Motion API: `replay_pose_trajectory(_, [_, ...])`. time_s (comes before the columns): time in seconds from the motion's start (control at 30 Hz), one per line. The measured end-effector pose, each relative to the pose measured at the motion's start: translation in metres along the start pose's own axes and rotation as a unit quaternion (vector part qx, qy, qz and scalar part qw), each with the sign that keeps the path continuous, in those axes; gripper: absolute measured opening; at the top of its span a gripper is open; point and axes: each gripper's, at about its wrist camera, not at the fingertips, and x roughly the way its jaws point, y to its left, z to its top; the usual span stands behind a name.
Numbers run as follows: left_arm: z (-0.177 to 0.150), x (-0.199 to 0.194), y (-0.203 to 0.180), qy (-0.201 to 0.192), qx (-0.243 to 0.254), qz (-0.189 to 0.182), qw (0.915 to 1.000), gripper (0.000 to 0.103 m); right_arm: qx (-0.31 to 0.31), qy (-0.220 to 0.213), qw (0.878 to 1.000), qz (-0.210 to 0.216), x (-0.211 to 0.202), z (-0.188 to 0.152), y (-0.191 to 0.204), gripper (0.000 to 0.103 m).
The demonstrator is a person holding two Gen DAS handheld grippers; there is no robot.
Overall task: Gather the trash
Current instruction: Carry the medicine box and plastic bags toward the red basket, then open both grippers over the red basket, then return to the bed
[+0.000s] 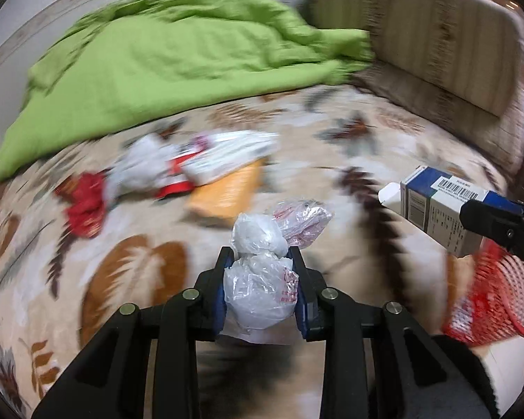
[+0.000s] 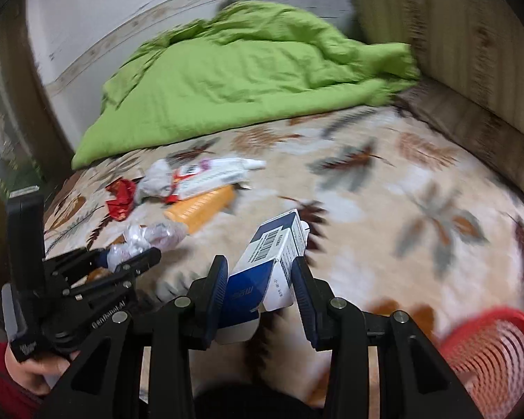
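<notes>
A: Key relation? The red mesh basket [image 2: 485, 345] sits low right of both tongs, nearer the right hand.

B: Grips? The right gripper [image 2: 260, 282] pinches the blue-white carton [image 2: 269, 255], long axis pointing away toward the bed. The left gripper [image 1: 260, 276] is clamped on a crumpled plastic bag [image 1: 262, 279].

A: Leftover trash?

B: A red wrapper [image 1: 85, 206], a white tube [image 1: 223, 157] and an orange bottle [image 1: 227, 192] lie clustered on the leaf-print blanket [image 1: 332, 139], blurred.
</notes>
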Motion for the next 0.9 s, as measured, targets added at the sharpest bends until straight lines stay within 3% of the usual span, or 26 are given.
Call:
replay_pose_trajectory(0.17, [0.020, -0.014, -0.075, 0.003, 0.088, -0.085, 0.9924, 0.030, 0.051, -0.010, 0.997, -0.049, -0.054, -0.022, -0.056, 0.041])
replay_pose_trajectory(0.3, [0.032, -0.020, -0.141, 0.030, 0.137, -0.179, 0.9739, 0.031, 0.099, -0.014, 0.989, -0.106, -0.097, -0.045, -0.108, 0.041])
replay_pose_trajectory(0.43, [0.030, -0.014, -0.202, 0.070, 0.165, -0.240, 0.9540, 0.031, 0.145, -0.014, 0.978, -0.149, -0.122, -0.069, -0.152, 0.041])
replay_pose_trajectory(0.5, [0.028, -0.008, -0.227, 0.085, 0.177, -0.256, 0.9464, 0.038, 0.154, -0.008, 0.976, -0.154, -0.124, -0.076, -0.162, 0.043])
replay_pose_trajectory(0.53, [0.026, -0.004, -0.236, 0.095, 0.179, -0.260, 0.9441, 0.048, 0.157, -0.004, 0.975, -0.155, -0.124, -0.079, -0.167, 0.043])
replay_pose_trajectory(0.57, [0.026, -0.001, -0.243, 0.103, 0.175, -0.263, 0.9432, 0.053, 0.160, 0.006, 0.975, -0.155, -0.122, -0.082, -0.172, 0.044])
replay_pose_trajectory(0.63, [0.024, -0.001, -0.247, 0.108, 0.167, -0.272, 0.9417, 0.053, 0.163, 0.010, 0.973, -0.165, -0.125, -0.085, -0.177, 0.048])
replay_pose_trajectory(0.7, [0.025, -0.004, -0.239, 0.101, 0.165, -0.269, 0.9436, 0.054, 0.161, 0.001, 0.972, -0.174, -0.131, -0.086, -0.180, 0.059])
replay_pose_trajectory(0.8, [0.028, -0.010, -0.219, 0.080, 0.157, -0.236, 0.9556, 0.056, 0.152, -0.016, 0.972, -0.178, -0.136, -0.080, -0.178, 0.059])
replay_pose_trajectory(0.9, [0.028, -0.021, -0.186, 0.049, 0.139, -0.191, 0.9705, 0.059, 0.138, -0.026, 0.978, -0.151, -0.129, -0.067, -0.163, 0.059])
